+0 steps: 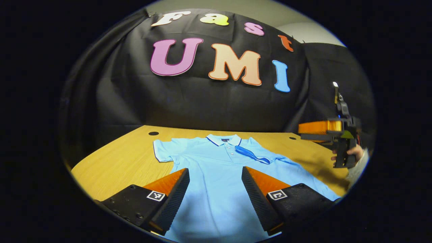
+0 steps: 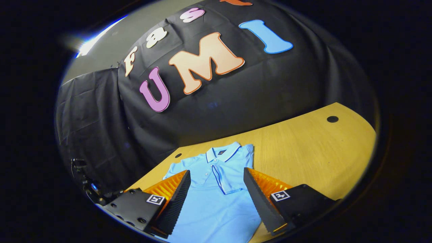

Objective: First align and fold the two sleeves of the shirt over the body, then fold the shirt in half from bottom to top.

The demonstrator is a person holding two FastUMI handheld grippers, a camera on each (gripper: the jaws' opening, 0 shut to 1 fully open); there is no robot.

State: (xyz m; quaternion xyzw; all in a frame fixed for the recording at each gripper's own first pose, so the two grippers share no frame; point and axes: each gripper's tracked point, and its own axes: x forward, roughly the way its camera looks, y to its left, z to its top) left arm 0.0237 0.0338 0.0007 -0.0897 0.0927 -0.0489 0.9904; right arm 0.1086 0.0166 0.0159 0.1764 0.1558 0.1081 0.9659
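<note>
A light blue polo shirt [image 1: 216, 168] lies face up on the wooden surface [image 1: 114, 162], its collar [image 1: 223, 139] toward the black cloth wall. In the left gripper view, the sleeve on the right of the collar [image 1: 251, 154] is already folded in across the chest, its dark-trimmed cuff just below the button placket; the sleeve on the left of the collar [image 1: 162, 151] is spread flat on the surface. A small dark tag sits inside the collar, too small to read.

The left gripper [image 1: 215, 189] hovers over the lower body of the shirt, jaws wide apart with blue fabric visible between them and nothing held. Each finger block carries a small square black-and-white marker.

The right gripper [image 2: 216, 190] also stands with jaws wide and empty, above the shirt below the collar. In the left gripper view it [image 1: 332, 133] shows raised off the surface, well to the right of the collar, held by a hand [image 1: 352, 153] in a pale sleeve.

Round dark holes [image 1: 153, 133] mark the surface behind the collar.
</note>
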